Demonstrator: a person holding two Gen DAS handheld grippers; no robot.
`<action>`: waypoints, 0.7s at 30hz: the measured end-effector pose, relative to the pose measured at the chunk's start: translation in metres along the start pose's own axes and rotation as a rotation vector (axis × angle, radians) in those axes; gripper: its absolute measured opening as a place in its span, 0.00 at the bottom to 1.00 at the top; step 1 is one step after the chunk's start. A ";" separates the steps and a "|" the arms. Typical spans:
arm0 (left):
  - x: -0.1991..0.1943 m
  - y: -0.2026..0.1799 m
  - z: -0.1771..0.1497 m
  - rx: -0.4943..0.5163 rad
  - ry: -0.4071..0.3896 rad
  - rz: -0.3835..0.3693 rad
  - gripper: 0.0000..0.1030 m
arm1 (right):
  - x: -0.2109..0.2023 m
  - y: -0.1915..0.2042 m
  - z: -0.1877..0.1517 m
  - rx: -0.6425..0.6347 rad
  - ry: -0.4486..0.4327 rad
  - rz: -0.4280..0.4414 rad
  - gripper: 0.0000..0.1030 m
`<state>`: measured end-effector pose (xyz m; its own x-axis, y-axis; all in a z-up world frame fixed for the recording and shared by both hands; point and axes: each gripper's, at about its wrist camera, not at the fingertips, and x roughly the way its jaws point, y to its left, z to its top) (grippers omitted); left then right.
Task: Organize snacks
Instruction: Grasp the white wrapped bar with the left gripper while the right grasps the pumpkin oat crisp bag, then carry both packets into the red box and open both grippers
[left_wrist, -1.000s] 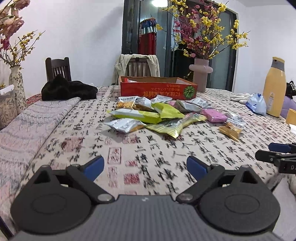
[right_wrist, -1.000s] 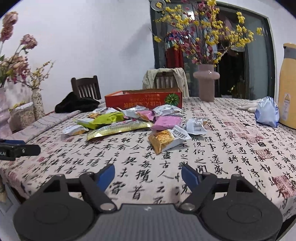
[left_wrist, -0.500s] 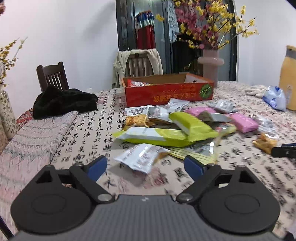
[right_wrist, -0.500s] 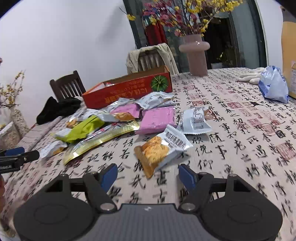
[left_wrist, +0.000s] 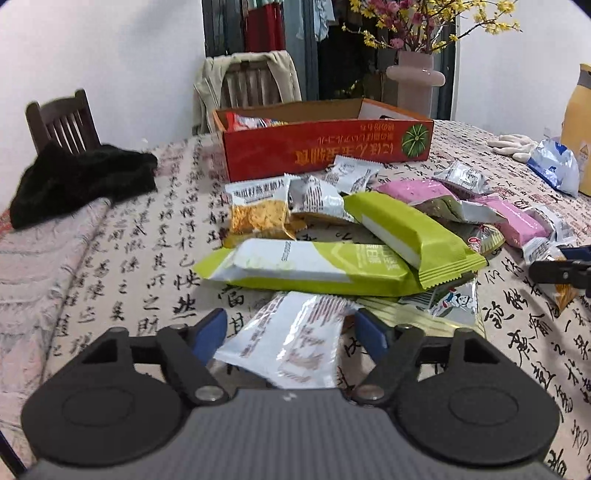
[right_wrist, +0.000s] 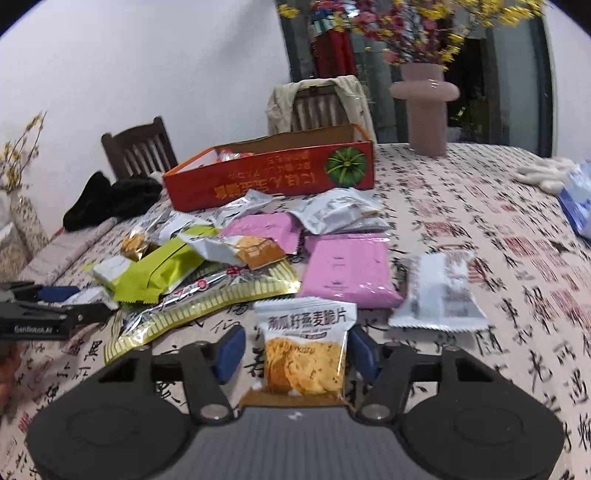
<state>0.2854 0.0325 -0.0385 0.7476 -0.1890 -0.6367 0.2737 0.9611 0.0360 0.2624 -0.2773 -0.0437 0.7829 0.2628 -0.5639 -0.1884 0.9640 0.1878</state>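
Left tool (left_wrist: 290, 332): spread wide, its blue pads either side of a white foil packet (left_wrist: 291, 343) without pinching it; the packet lies flat on the bench (left_wrist: 122, 258) near the front edge.
Right tool (right_wrist: 297, 349): also spread, straddling an orange crisp packet (right_wrist: 304, 350); the pads look just beside its edges, and whether either touches I cannot tell.
Snack heap: two green bars (left_wrist: 314, 266), pink packs (right_wrist: 347, 269), a gold-striped bag (right_wrist: 207, 302) and silver sachets sit in a loose pile mid-bench, several overlapping one another.
Red box (left_wrist: 325, 147): stands behind the heap toward the far edge, open-topped, with a few wrapped snacks already inside at its left end.
Handling, white foil packet: likely light, slick and puffy; it should crumple rather than resist. Best taken across its narrow width near the middle, where the contents give some body.
Handling, orange crisp packet: the crisps inside are probably brittle, so a gentle squeeze across the sides suits it, not a hard clamp.
Risk: smooth film may slide out of the pads, and the white packet's far end lies close to the lower green bar, which could be dragged along.
Progress: early, judging by how much is left outside the box.
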 end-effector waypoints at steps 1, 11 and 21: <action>0.001 0.000 0.000 -0.004 0.002 -0.015 0.59 | 0.001 0.001 0.000 -0.006 0.004 0.005 0.55; -0.036 -0.009 -0.010 -0.073 -0.007 0.007 0.41 | -0.018 0.008 -0.016 -0.122 0.004 -0.002 0.39; -0.108 -0.042 -0.033 -0.112 -0.090 0.025 0.41 | -0.069 0.006 -0.039 -0.127 -0.041 0.068 0.39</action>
<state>0.1732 0.0192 0.0038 0.8058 -0.1775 -0.5650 0.1893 0.9812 -0.0384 0.1841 -0.2881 -0.0344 0.7889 0.3287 -0.5193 -0.3134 0.9420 0.1202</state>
